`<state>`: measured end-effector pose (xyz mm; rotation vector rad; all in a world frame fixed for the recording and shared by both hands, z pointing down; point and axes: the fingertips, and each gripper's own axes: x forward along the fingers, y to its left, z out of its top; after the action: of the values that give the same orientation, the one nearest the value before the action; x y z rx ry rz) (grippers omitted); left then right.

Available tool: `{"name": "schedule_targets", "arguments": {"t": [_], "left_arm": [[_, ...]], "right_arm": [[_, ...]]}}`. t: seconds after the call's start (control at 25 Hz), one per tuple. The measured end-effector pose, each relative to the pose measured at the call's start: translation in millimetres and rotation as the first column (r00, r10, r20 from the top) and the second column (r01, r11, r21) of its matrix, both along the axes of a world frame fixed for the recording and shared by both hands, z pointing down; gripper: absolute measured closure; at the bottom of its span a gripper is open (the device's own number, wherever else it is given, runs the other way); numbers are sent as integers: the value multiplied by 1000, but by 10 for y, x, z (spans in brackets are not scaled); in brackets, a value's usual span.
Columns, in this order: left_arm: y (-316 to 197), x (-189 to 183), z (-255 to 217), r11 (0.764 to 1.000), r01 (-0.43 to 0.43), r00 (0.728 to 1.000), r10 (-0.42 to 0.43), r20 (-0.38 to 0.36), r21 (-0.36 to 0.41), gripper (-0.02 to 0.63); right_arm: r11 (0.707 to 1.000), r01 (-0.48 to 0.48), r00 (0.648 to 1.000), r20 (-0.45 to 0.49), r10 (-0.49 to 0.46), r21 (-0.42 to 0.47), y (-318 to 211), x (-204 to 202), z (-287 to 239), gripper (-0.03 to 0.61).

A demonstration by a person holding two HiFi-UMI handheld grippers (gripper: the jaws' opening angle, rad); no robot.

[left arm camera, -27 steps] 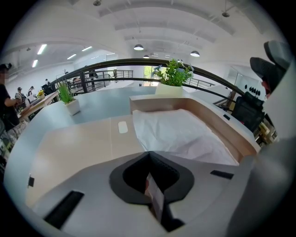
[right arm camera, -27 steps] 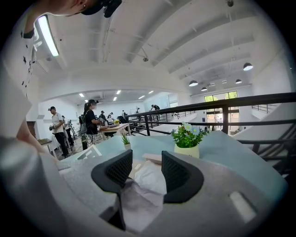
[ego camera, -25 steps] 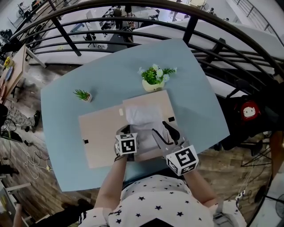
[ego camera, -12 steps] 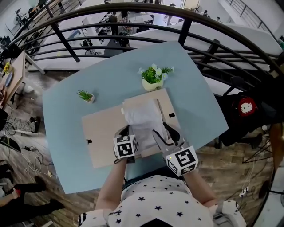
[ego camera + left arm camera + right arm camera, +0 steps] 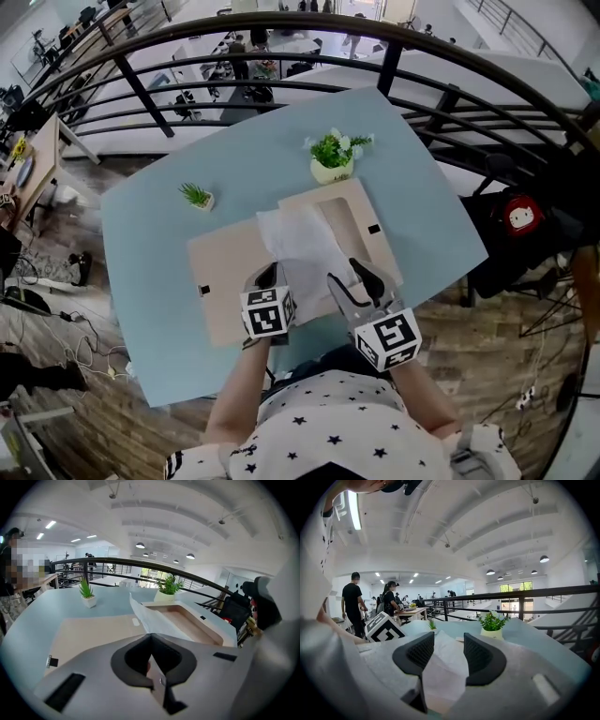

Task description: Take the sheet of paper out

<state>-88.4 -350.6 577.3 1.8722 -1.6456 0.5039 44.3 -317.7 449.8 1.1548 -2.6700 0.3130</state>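
Note:
A white sheet of paper [image 5: 302, 246] rises out of a shallow tan box tray [image 5: 367, 214] on the blue table [image 5: 150, 281]. My left gripper [image 5: 269, 277] is shut on the sheet's near edge. In the left gripper view the paper [image 5: 152, 617] runs up from the shut gripper [image 5: 150, 641] toward the tray [image 5: 190, 624]. My right gripper [image 5: 352, 279] stands open just right of the sheet, over the tray's near end. In the right gripper view the paper [image 5: 443, 667] shows through the gripper's [image 5: 449, 656] gap, and neither pad presses on it.
The box's flat lid [image 5: 220, 274] lies open to the left of the tray. A potted plant with white flowers [image 5: 335, 157] stands behind the box, and a small green plant [image 5: 197, 196] at the back left. A black railing [image 5: 281, 37] curves beyond the table.
The sheet has come up and toward the near left, so the tray's bare inside now shows. Both grippers have drawn back toward the person, the left one rising with the paper.

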Motion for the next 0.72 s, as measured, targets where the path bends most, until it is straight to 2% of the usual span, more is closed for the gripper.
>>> {"name": "schedule_targets", "arguments": {"t": [0.72], "left_arm": [[759, -433, -496, 992, -11, 999, 17, -44, 126, 614]], "right_arm": [[998, -53, 998, -29, 54, 24, 786, -388, -24, 397]]}}
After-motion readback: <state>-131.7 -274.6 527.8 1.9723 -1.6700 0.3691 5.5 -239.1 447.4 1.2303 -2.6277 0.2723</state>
